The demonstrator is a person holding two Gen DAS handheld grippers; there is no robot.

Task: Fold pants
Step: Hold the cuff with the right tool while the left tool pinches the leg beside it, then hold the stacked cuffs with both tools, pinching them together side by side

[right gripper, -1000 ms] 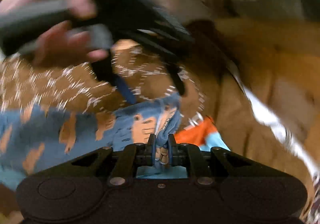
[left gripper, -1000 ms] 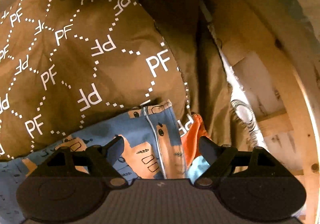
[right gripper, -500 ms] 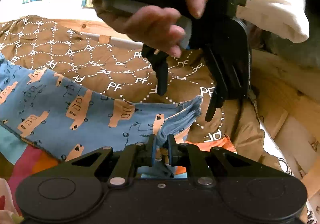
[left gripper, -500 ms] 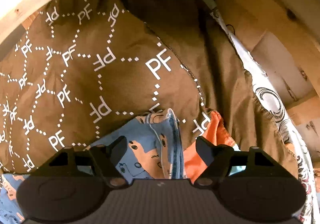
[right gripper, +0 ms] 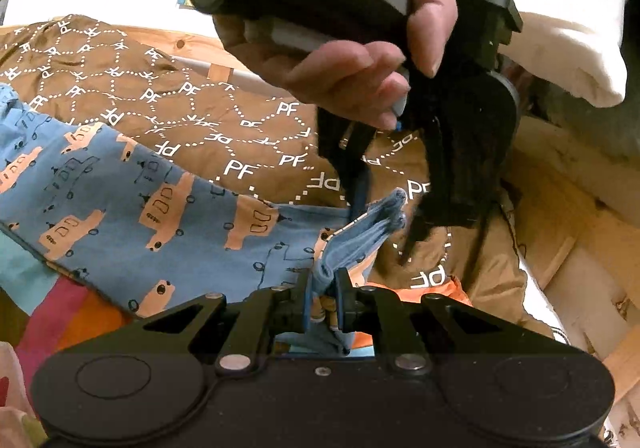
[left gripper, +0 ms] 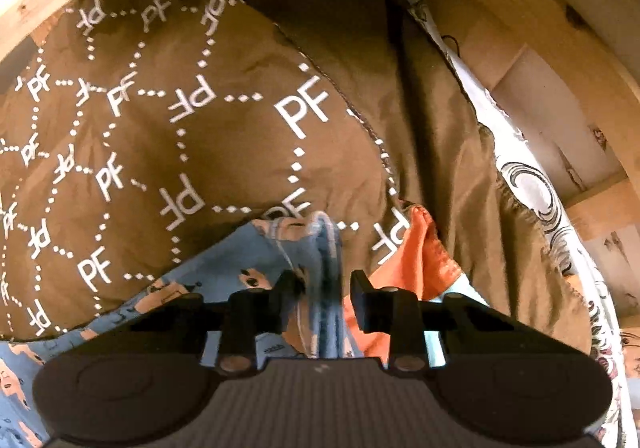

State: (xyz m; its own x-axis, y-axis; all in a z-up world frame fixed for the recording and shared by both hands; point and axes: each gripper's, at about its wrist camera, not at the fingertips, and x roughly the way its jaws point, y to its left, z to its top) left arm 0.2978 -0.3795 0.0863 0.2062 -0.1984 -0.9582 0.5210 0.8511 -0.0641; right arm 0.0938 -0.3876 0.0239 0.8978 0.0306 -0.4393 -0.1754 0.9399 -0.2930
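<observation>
Only the right wrist view shows the person's hand point(right gripper: 352, 60) gripping the left gripper point(left gripper: 320, 284), whose fingers bracket the pants point(right gripper: 120, 200) edge with a gap, seemingly not yet pinching. The right gripper point(right gripper: 322, 292) pinches bunched hem. One pair of blue pants lies on one brown quilt point(left gripper: 200, 120), beside wooden boards point(left gripper: 592, 208).

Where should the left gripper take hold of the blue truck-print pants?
On the bunched hem fold of the blue truck-print pants, just beyond the right gripper, coming from above: the edge stands up in a ridge between the left gripper fingers.
</observation>
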